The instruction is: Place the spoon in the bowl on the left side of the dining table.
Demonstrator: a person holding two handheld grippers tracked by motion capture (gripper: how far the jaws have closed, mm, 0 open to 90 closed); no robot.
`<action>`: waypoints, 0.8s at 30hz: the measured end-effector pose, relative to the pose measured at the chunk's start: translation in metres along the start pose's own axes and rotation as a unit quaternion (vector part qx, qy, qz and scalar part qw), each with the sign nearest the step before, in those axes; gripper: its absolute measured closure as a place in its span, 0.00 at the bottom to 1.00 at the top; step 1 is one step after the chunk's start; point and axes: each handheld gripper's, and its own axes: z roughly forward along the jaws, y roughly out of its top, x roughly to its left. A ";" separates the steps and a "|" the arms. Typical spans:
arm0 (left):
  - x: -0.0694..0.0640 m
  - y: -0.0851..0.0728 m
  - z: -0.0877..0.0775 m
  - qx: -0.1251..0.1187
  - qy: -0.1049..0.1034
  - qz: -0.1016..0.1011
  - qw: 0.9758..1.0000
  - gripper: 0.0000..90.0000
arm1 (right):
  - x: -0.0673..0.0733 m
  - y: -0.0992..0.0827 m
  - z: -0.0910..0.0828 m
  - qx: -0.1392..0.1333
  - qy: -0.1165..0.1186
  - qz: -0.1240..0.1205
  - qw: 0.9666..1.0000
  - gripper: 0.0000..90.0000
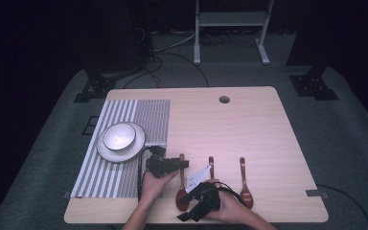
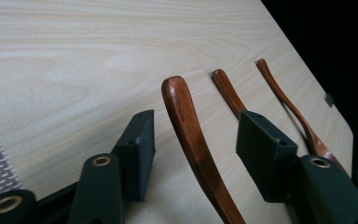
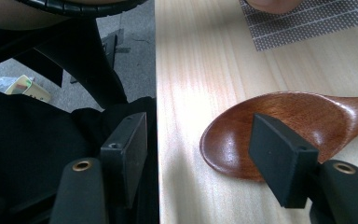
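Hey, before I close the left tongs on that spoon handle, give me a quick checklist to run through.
1. Left spoon's handle sits between the jaws of the left tongs: ok.
2. Pads pressing the handle: not ok, there is a gap on each side.
3. Middle spoon clear of the jaws: ok, apart in the high view.
4. Right tongs free: ok, open with nothing between them.
5. Bowl upright on its plate, on the striped placemat: ok.
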 end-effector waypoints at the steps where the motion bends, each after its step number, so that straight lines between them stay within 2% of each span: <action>1: 0.001 -0.001 0.001 0.001 -0.002 -0.001 1.000 0.56 | 0.000 0.000 0.000 -0.001 -0.001 0.001 1.000 0.40; 5: 0.003 -0.002 0.000 0.000 -0.010 -0.001 1.000 0.70 | 0.000 0.000 0.000 0.000 0.000 0.001 1.000 0.40; 6: 0.003 -0.001 0.000 0.000 -0.013 0.000 1.000 0.70 | 0.000 0.000 0.000 0.000 0.000 0.001 1.000 0.40; 8: 0.004 -0.001 0.000 -0.003 -0.025 -0.003 1.000 0.78 | 0.000 -0.001 0.000 -0.001 0.000 0.000 1.000 0.40; 13: 0.006 -0.001 -0.001 -0.003 -0.042 -0.007 0.999 0.81 | 0.000 -0.001 0.000 -0.002 0.000 -0.001 1.000 0.40; 15: 0.007 -0.001 -0.001 -0.006 -0.053 -0.017 0.998 0.82 | 0.001 -0.001 0.000 -0.002 -0.001 -0.001 1.000 0.40; 17: 0.007 -0.001 -0.001 -0.007 -0.056 -0.015 0.998 0.83 | 0.000 -0.001 0.000 -0.002 -0.001 -0.002 1.000 0.40; 18: 0.008 -0.001 -0.002 -0.009 -0.068 -0.017 0.997 0.84 | 0.000 -0.001 -0.001 -0.003 -0.001 -0.002 1.000 0.40; 19: 0.008 -0.001 -0.002 -0.009 -0.068 -0.017 0.997 0.84 | 0.000 -0.001 -0.001 -0.003 -0.001 -0.002 1.000 0.40; 21: 0.008 -0.001 -0.001 -0.011 -0.081 -0.024 0.996 0.86 | 0.001 -0.002 -0.001 -0.004 -0.001 0.001 1.000 0.40; 23: 0.008 0.000 -0.001 -0.012 -0.096 -0.032 0.995 0.87 | 0.001 -0.002 -0.002 -0.003 -0.004 0.000 1.000 0.40; 24: 0.008 0.000 -0.002 -0.013 -0.111 -0.041 0.993 0.88 | 0.001 -0.003 -0.003 -0.003 -0.005 0.000 1.000 0.40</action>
